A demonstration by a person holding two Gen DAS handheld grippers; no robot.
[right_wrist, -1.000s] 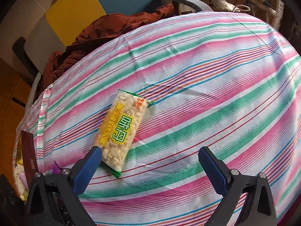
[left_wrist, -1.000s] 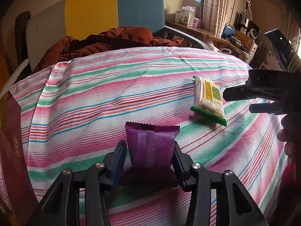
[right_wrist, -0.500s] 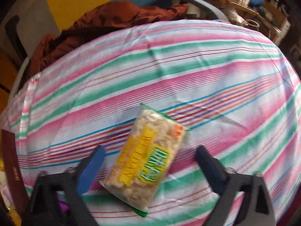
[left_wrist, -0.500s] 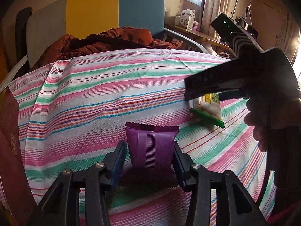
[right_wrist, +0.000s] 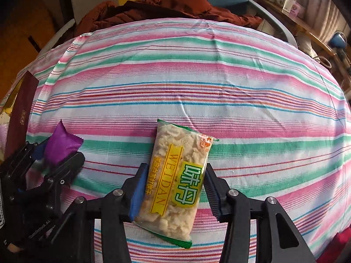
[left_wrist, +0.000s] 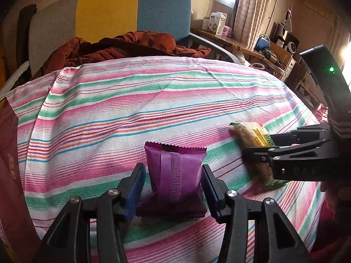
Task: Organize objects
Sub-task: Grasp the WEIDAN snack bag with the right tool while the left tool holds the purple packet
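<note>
purple packet (left_wrist: 174, 171), yellow-green snack bag (right_wrist: 175, 188), pink-green striped cloth (left_wrist: 153, 100)

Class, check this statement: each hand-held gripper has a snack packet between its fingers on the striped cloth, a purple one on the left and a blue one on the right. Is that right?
Not quite. The right hand-held gripper closes around a clear snack packet with yellow and green labels, not a blue one, as the right wrist view shows. The left hand-held gripper does have the purple packet, on the striped cloth.
</note>
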